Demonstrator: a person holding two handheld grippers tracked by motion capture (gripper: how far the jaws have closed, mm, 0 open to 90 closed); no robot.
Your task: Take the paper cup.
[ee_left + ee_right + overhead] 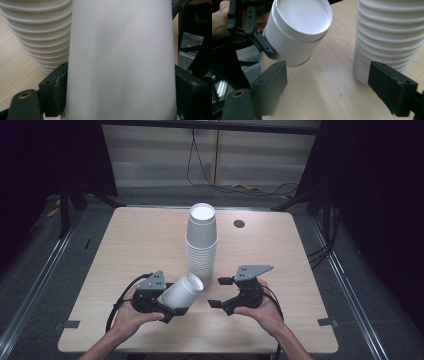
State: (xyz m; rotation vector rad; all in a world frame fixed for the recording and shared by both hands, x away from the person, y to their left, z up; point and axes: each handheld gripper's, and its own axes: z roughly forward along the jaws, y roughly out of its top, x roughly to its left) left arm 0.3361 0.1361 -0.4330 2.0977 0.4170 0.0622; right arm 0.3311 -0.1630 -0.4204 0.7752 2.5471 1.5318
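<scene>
Between left tongs (pixel 172 306), white cup (pixel 181 291) tilted, base pointing toward stack (pixel 201 245)

A pale wooden bench (pixel 130 250) stands on a grey floor (pixel 45 270); black curtains (pixel 380 195) hang at both sides, and cables (pixel 210 182) trail beyond by a light wall (pixel 150 155).

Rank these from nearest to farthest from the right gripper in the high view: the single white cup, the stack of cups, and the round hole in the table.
From the right gripper:
1. Single white cup, just to its left, held tilted in the left gripper.
2. Stack of cups, just beyond it toward the table's middle; its base is nearly as close.
3. Round hole, near the far edge.
</scene>
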